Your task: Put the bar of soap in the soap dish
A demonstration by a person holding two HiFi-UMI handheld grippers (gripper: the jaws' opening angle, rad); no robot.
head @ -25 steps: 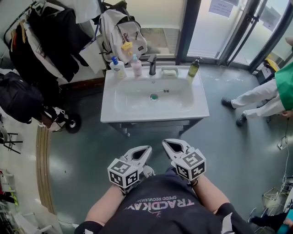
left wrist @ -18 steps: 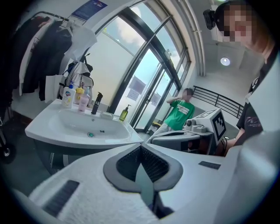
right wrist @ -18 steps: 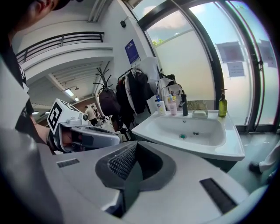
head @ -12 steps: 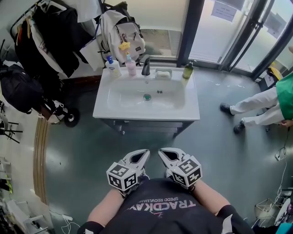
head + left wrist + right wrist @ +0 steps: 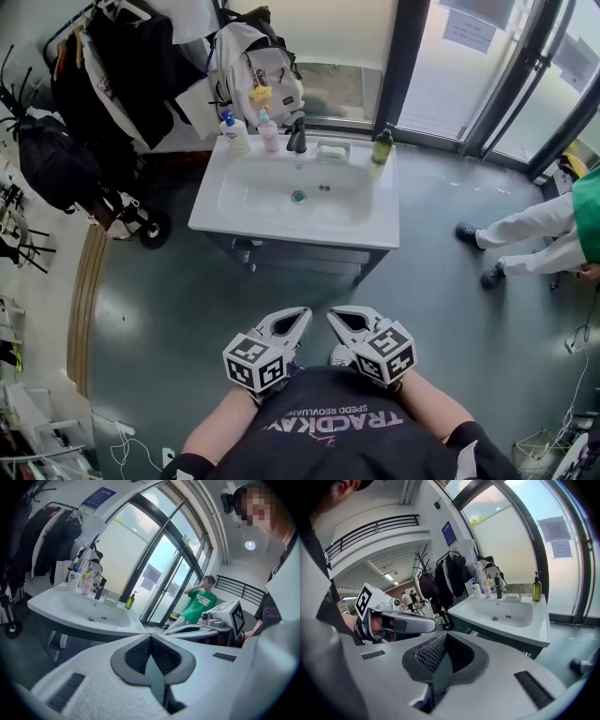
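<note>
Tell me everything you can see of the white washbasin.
The washbasin is white, glossy and rectangular, with a shallow bowl and a greenish drain, level on a dark stand. On its back rim stand a white bottle, a pink bottle, a dark tap, a white soap dish and an olive bottle.

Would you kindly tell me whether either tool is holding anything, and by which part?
Nothing is held. The left tool and the right tool both have their jaws shut with nothing between them, away from the sink.
</note>
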